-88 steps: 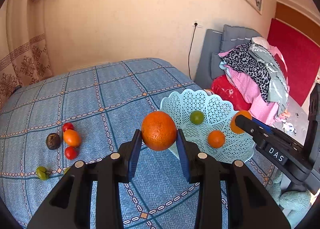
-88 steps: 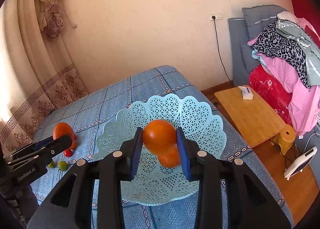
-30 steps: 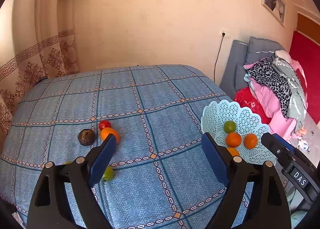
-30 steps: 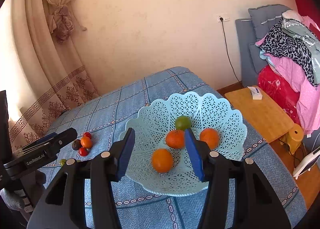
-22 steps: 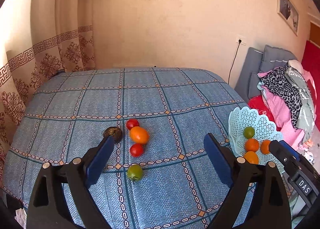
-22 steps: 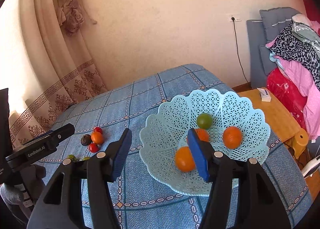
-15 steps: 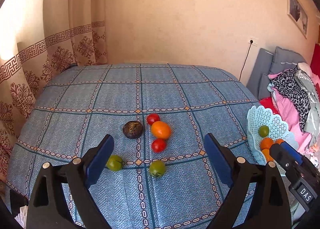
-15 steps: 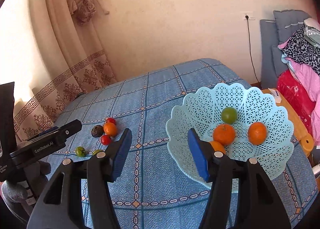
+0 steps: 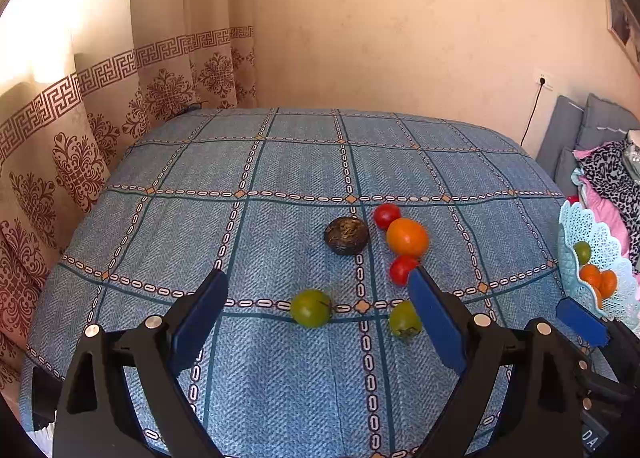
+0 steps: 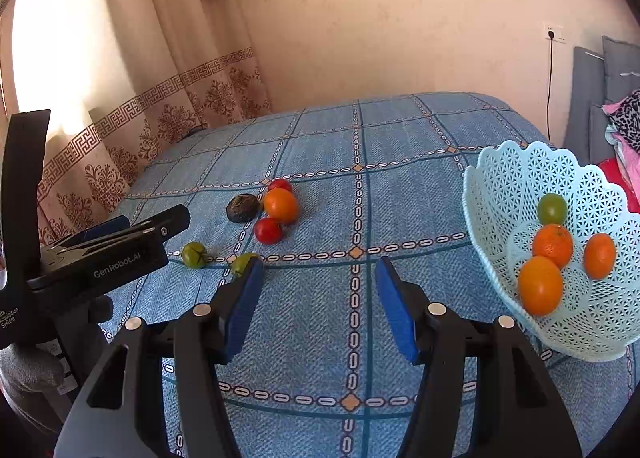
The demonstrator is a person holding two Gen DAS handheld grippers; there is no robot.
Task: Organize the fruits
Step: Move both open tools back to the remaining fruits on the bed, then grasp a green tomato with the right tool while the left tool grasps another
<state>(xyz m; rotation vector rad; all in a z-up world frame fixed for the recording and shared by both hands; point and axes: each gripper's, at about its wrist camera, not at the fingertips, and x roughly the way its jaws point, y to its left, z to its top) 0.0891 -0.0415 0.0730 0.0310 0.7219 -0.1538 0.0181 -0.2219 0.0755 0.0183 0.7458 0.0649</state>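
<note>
Both grippers have swung from the basket [image 10: 516, 178], now holding four fruits, toward loose fruit on the blue bedspread [image 9: 280, 162]. Left gripper [image 9: 316, 308]: jaws just opened wider, empty. Right gripper [image 10: 320, 290]: jaws just opened, empty.

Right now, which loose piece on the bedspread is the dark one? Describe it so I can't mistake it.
Start at the blue checked bedspread and find the cluster of loose fruit left of the pale blue basket. At the cluster's far left edge, beside the orange fruit, sits the dark fruit. It is the only brownish-black, wrinkled piece; its neighbours are smooth red, orange or green.
</note>
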